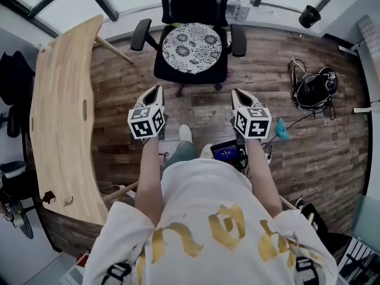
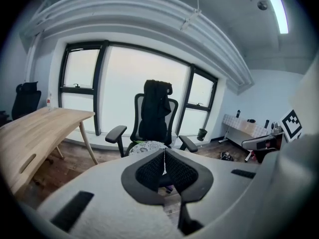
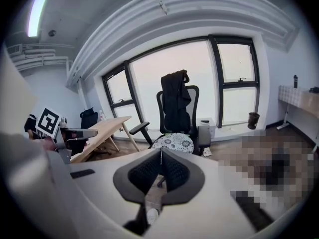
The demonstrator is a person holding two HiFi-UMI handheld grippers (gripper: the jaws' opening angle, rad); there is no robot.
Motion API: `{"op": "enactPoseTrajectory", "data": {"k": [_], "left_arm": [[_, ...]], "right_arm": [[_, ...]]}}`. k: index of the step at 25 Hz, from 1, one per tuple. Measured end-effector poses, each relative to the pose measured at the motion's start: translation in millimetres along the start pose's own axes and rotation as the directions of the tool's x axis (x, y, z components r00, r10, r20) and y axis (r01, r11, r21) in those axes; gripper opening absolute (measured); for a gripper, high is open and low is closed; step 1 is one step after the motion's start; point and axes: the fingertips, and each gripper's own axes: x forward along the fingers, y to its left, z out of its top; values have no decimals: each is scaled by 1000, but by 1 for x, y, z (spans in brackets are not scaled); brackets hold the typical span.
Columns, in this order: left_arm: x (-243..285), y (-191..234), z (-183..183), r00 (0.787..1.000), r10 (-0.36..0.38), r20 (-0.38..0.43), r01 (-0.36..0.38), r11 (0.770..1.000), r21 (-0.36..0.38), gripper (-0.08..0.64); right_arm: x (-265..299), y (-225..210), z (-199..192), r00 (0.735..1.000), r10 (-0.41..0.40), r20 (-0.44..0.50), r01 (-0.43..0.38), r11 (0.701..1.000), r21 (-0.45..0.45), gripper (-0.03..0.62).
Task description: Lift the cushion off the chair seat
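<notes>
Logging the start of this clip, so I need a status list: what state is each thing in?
cushion: lying flat on the chair seat, not yet lifted.
chair: upright, facing the person.
jacket: draped over the backrest.
left gripper: shut, empty, short of the chair.
right gripper: shut, empty, short of the chair.

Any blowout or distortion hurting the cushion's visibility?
Head view: even daylight, cushion sharp, room edges bowed. Left gripper view: windows blown out, strong fisheye, cushion mostly behind the jaws. Right gripper view: same backlight, cushion pattern readable.
</notes>
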Motion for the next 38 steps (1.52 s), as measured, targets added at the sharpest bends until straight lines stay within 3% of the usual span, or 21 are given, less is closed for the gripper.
{"op": "enactPoseTrajectory", "data": {"k": [8, 16, 24, 30, 38], "left_arm": [[37, 18, 11, 1000, -15, -17, 15, 1000, -15, 12], [126, 46, 42, 997, -63, -50, 64, 998, 16, 11], [226, 91, 78, 993, -74, -96, 78, 996, 32, 11], [280, 115, 84, 982, -97, -162, 109, 992, 66, 11], [311, 130, 97, 978, -102, -180, 119, 989, 91, 11]], "right_arm": [[37, -12, 11, 1000, -9, -22, 10, 1000, 12, 12], [119, -43, 34, 995, -49, -90, 51, 999, 19, 12], [217, -68, 86, 991, -78, -106, 76, 997, -24, 12], [269, -69, 104, 986, -108, -131, 88, 985, -149, 12], [287, -80, 105, 983, -110, -147, 104, 993, -47, 12]]}}
